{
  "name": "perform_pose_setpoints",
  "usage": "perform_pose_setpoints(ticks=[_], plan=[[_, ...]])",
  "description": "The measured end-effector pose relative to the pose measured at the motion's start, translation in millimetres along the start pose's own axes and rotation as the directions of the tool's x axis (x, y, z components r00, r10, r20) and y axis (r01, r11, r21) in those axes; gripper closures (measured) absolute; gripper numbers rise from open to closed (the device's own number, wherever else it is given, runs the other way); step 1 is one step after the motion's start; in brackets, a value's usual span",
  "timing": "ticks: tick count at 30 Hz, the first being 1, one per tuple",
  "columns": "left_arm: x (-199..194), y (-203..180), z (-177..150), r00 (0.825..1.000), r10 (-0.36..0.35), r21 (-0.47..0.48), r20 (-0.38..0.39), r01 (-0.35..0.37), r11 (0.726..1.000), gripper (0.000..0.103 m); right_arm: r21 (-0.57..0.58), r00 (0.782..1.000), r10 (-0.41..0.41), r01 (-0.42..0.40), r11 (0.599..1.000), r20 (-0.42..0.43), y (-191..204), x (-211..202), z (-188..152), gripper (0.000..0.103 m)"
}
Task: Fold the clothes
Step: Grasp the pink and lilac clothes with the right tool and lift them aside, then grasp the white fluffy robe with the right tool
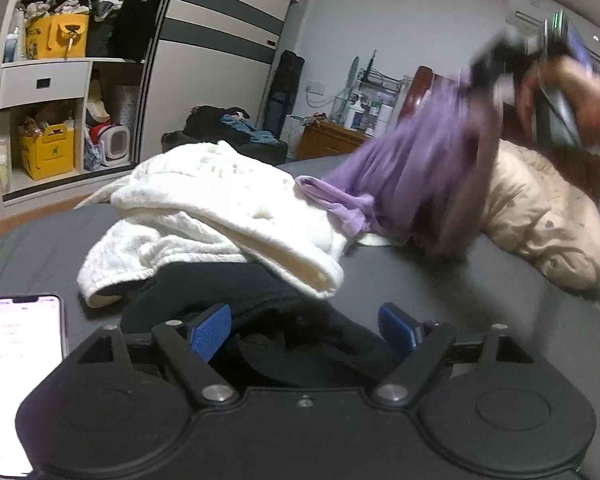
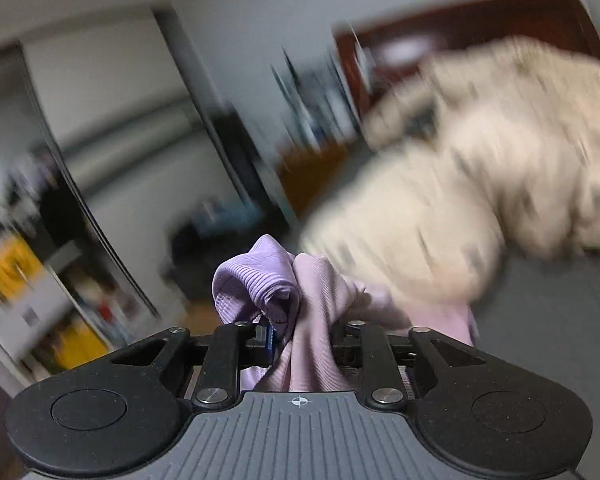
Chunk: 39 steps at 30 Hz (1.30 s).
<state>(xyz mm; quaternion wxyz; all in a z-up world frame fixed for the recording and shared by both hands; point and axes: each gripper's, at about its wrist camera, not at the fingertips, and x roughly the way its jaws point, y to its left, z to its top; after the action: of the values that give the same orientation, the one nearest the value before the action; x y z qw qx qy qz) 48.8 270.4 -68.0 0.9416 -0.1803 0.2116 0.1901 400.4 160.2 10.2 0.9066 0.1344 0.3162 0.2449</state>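
Note:
My left gripper [image 1: 304, 330] is open and empty, low over a black garment [image 1: 236, 300] on the dark grey bed [image 1: 480, 300]. A white textured garment [image 1: 220, 216] lies heaped just beyond the black one. My right gripper [image 2: 302, 340] is shut on a bunched purple ribbed garment [image 2: 284, 288]. In the left wrist view the right gripper [image 1: 496, 68] is raised at the upper right, blurred, and the purple garment [image 1: 412, 176] hangs from it down to the bed.
A beige patterned quilt [image 1: 540, 216] is bunched at the right of the bed, also in the right wrist view [image 2: 480, 184]. A lit phone [image 1: 24, 384] lies at the near left. An open wardrobe with yellow bags [image 1: 56, 36] stands behind, left.

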Motion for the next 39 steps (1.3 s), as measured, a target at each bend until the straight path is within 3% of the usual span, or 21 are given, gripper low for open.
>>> perform_pose_setpoints(ticks=[2, 5, 6, 11, 13, 16, 18, 21, 22, 24, 26, 31, 35, 39], plan=[[-3, 2, 1, 1.0, 0.004, -0.006, 0.006, -0.004, 1.0, 0.022, -0.017, 0.997, -0.023, 0.022, 1.0, -0.077, -10, 8, -25, 0.073], [-8, 3, 3, 0.999, 0.04, 0.001, 0.032, -0.04, 0.999, 0.022, -0.033, 0.994, 0.003, -0.007, 0.999, -0.111, -24, -3, -55, 0.031], [-9, 3, 3, 0.998, 0.049, 0.003, 0.039, -0.049, 0.999, 0.022, -0.046, 0.995, 0.006, -0.011, 0.999, -0.101, -27, -12, -62, 0.024], [1, 12, 6, 0.992, 0.128, -0.008, 0.004, -0.128, 0.992, 0.021, -0.233, 0.997, 0.064, -0.072, 0.97, -0.043, -3, -66, -70, 0.02], [3, 20, 7, 0.991, 0.133, -0.05, -0.015, -0.133, 0.99, 0.021, -0.365, 0.98, 0.173, -0.199, 0.909, -0.104, 23, -83, -80, 0.02], [-1, 27, 9, 0.989, 0.148, -0.087, 0.001, -0.147, 0.985, 0.021, -0.516, 0.921, 0.289, -0.386, 0.765, -0.26, 64, -92, -101, 0.02], [-5, 30, 10, 0.986, 0.165, -0.106, 0.021, -0.162, 0.981, 0.021, -0.613, 0.899, 0.299, -0.438, 0.658, -0.321, 93, -91, -124, 0.02], [-11, 38, 13, 0.978, 0.201, -0.141, 0.05, -0.193, 0.971, 0.02, -0.741, 0.897, 0.26, -0.443, 0.505, -0.359, 126, -79, -160, 0.021], [-12, 42, 15, 0.976, 0.21, -0.153, 0.056, -0.199, 0.968, 0.02, -0.745, 0.887, 0.262, -0.462, 0.482, -0.381, 132, -74, -169, 0.021], [-13, 47, 17, 0.974, 0.22, -0.172, 0.055, -0.208, 0.963, 0.02, -0.722, 0.86, 0.276, -0.51, 0.467, -0.429, 139, -65, -182, 0.021], [-11, 50, 17, 0.976, 0.215, -0.177, 0.037, -0.206, 0.963, 0.02, -0.712, 0.848, 0.276, -0.529, 0.461, -0.452, 145, -56, -192, 0.021], [-6, 46, 15, 0.977, 0.213, -0.141, -0.003, -0.211, 0.967, 0.02, -0.744, 0.857, 0.239, -0.516, 0.425, -0.457, 164, -46, -212, 0.024], [-6, 46, 14, 0.979, 0.205, -0.144, -0.014, -0.205, 0.968, 0.02, -0.752, 0.87, 0.209, -0.492, 0.439, -0.447, 176, -38, -221, 0.053], [-6, 48, 13, 0.979, 0.205, -0.149, -0.019, -0.205, 0.967, 0.02, -0.737, 0.885, 0.181, -0.459, 0.496, -0.429, 177, -27, -220, 0.067]])
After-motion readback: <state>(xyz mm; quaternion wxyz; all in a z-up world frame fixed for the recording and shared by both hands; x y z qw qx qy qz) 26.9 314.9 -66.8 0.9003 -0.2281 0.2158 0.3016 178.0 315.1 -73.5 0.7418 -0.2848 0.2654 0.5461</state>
